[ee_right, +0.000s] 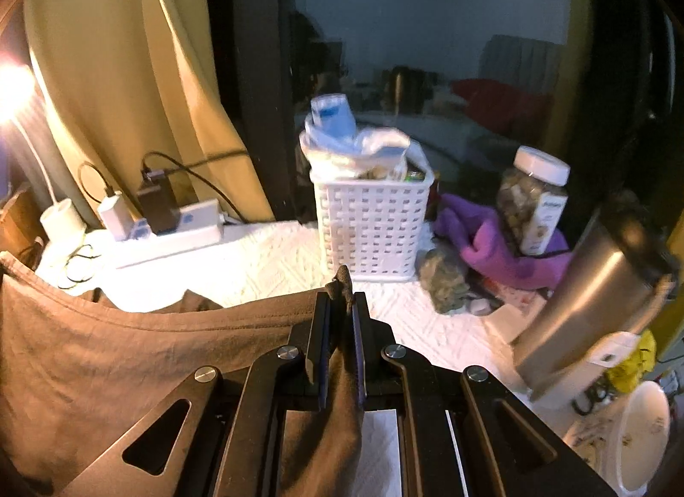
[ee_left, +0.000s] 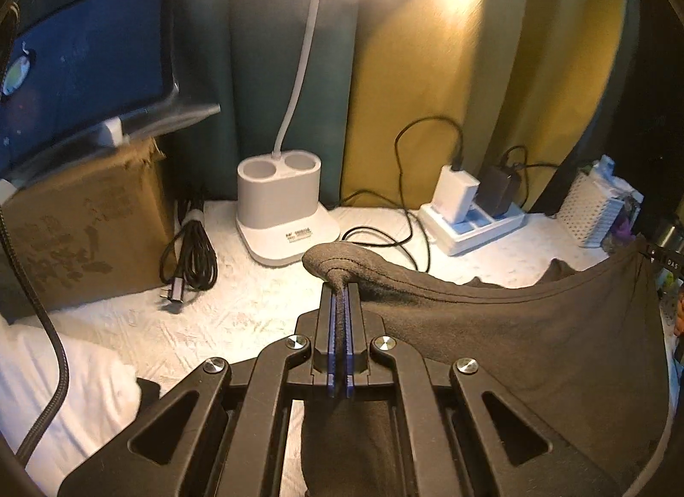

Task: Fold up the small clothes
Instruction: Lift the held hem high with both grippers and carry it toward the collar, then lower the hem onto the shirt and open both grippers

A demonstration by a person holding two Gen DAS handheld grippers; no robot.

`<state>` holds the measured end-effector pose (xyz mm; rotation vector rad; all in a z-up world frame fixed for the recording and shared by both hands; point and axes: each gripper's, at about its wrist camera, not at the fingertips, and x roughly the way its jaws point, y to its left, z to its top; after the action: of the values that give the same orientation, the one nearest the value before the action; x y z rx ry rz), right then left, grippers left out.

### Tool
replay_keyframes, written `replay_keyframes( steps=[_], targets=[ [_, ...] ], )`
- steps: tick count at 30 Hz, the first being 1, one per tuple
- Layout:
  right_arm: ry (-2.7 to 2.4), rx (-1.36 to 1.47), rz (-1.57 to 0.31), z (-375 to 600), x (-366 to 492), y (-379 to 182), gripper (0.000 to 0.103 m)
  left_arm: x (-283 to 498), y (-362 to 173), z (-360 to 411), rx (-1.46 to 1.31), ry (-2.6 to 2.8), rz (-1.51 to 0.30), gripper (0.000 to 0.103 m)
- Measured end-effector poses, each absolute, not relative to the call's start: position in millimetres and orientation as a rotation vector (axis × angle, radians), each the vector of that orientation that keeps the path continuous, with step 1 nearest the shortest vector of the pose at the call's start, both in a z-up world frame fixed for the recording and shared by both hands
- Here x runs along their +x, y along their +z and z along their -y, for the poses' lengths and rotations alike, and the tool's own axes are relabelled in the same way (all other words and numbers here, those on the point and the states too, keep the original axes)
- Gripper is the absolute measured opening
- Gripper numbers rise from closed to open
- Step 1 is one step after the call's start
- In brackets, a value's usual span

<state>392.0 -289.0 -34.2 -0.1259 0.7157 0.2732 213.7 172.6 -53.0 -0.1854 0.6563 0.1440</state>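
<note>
Fold barely begun: cloth (ee_left: 513,326) held up between both grippers.
L gripper (ee_left: 340,287) & R gripper (ee_right: 340,304) each clamped on a cloth edge above the desk (ee_left: 239,309); no fold visible yet, laying & folding left.

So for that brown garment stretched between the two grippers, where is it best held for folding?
At its two upper corners, as now: the left gripper and right gripper are each shut on a bunched corner of the brown garment. The stitched hem spans between them and the body hangs below, so pinching the ends from above keeps it spread.
</note>
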Motion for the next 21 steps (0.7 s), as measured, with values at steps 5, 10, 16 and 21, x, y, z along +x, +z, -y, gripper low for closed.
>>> replay_keyframes(
  steps=[5, 10, 16, 21],
  targets=[
    [0.264, -0.133, -0.760, 283, 412, -59, 0.009, 228, -74, -178, -0.182, 0.166, -0.712, 0.002],
    [0.249, -0.142, -0.818, 281, 426, -85, 0.009, 236, -96, -181, -0.174, 0.181, -0.783, 0.002],
    [0.232, -0.178, -0.896, 277, 436, -115, 0.009, 248, -119, -178, -0.133, 0.187, -0.866, 0.002],
    [0.224, -0.195, -0.891, 275, 437, -118, 0.009, 247, -122, -178, -0.124, 0.199, -0.864, 0.004]
  ],
)
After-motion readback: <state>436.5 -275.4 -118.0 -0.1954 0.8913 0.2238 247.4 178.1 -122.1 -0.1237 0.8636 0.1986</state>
